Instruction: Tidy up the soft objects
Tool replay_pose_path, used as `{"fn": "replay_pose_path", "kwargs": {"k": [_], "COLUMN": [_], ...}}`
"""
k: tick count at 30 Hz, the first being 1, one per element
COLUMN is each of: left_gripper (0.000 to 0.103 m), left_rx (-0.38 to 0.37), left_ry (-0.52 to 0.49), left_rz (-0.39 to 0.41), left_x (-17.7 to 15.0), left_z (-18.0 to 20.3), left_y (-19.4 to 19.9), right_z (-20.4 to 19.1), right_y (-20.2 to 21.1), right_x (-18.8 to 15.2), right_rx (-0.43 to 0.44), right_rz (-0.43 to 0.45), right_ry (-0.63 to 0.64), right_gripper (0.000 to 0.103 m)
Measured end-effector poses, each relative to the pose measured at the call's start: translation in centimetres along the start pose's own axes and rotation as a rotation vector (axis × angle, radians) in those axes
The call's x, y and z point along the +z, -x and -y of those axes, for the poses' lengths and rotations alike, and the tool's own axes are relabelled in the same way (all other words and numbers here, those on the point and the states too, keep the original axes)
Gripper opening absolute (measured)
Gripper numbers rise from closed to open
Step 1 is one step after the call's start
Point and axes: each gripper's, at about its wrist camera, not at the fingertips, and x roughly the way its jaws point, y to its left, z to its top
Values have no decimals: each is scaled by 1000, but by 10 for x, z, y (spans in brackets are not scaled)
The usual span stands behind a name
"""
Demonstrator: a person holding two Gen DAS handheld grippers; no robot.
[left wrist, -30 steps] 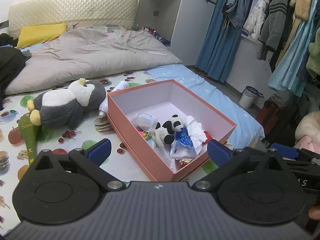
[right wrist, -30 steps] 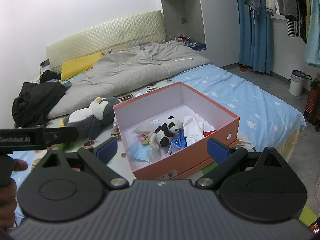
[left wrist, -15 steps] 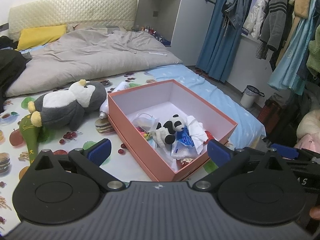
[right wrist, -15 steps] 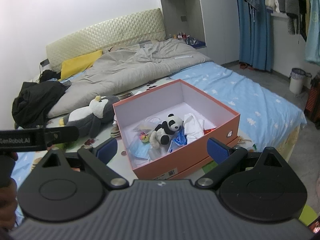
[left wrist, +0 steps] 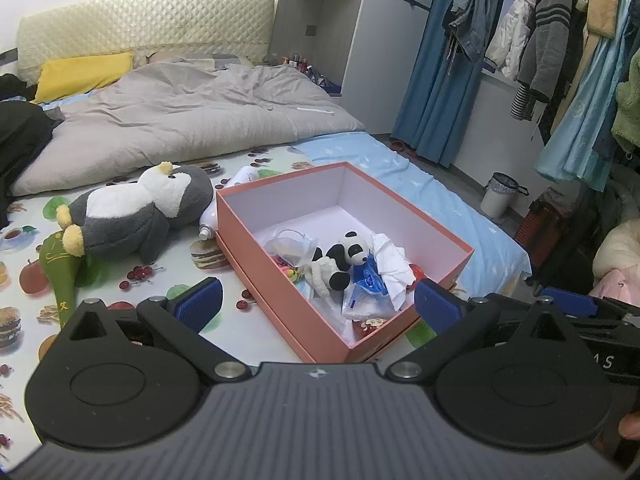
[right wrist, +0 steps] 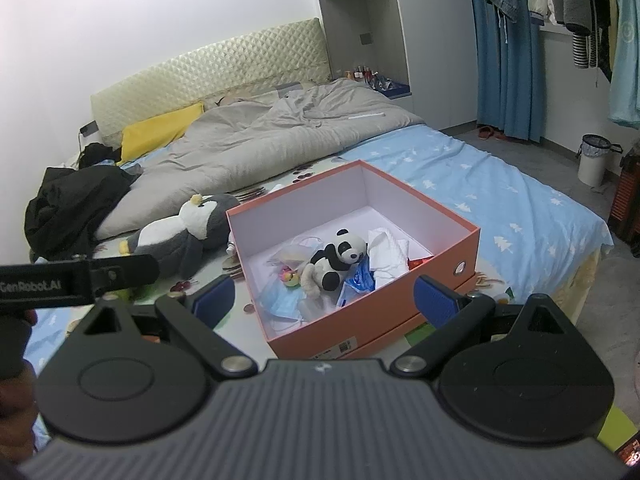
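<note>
Since a second ago both views have crept slightly closer to the bed, nothing else shifted. The panda plush [left wrist: 340, 258] lies mid-frame inside the orange box [left wrist: 256, 240]; the penguin plush [left wrist: 132, 214] lies just left of it. Left gripper [left wrist: 316, 298] and right gripper [right wrist: 324, 294] are spread wide, empty.

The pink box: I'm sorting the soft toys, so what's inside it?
Inside the pink box lie a panda toy, white cloth, blue face masks and plastic packets. Anything beneath that pile is covered.
</note>
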Motion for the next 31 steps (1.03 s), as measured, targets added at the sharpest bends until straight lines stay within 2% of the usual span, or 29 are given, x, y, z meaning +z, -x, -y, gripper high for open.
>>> {"fn": "replay_pose_path", "kwargs": {"k": [31], "left_gripper": [103], "left_rx": [-3], "left_ry": [-1], "left_rz": [-6], "left_x": [-2], "left_z": [-2], "left_y": [0], "right_z": [1], "right_y": [-2], "right_x": [-1], "right_rx": [1], "right_rz": [-1], "right_ry": [13], "right_gripper": [98]}}
